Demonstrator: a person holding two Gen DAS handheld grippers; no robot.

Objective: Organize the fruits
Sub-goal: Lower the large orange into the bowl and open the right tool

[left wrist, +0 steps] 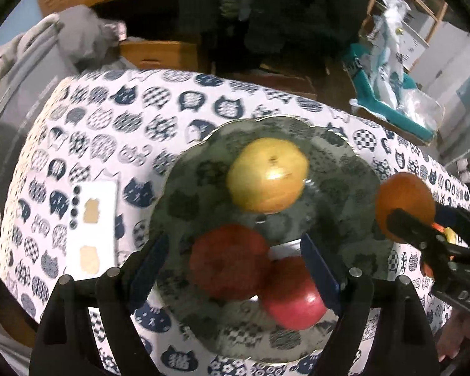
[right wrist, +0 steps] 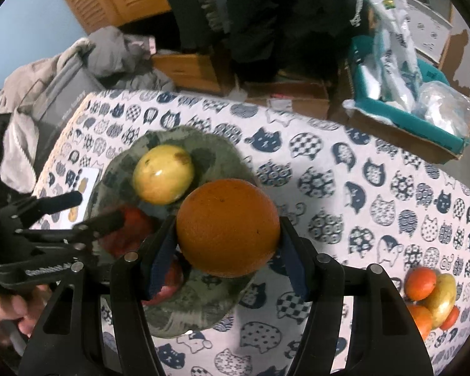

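1. Glass plate (left wrist: 354,169) with a scalloped rim on a cat-print tablecloth (left wrist: 116,112); taken here as the landmark for everything else.
2. On the plate: yellow apple (left wrist: 268,175) toward the far side, dark red apple (left wrist: 228,261) on the near left part, brighter red apple (left wrist: 294,294) just right of it, the two red ones touching.
3. Left gripper (left wrist: 232,266) above the near part of the plate, pointing steeply down, blue-padded fingers (left wrist: 147,269) spread wide on either side of the two red apples, pads clear of both, nothing held.
4. Right gripper (right wrist: 227,247) at the plate's right edge, closed on an orange (right wrist: 227,227), blue pads (right wrist: 163,260) pressed against its left and right flanks.
5. Orange carried clear of the cloth, overlapping the plate's right rim in the right wrist view; in the left wrist view seen just outside the rim, to the right of the yellow apple.
6. White card (left wrist: 92,222) with dark dots and beige patches flat on the cloth, left of the plate, apart from its rim.
7. Small heap of fruit (right wrist: 429,297), oranges and something yellow, on the cloth well to the right of the plate, near the table's near-right edge.
8. Hand (right wrist: 3,316) gripping the left gripper's handle, left of the plate in the right wrist view.
9. Beyond the plate, off the table: teal box (right wrist: 401,116) with plastic bags, to the far right.
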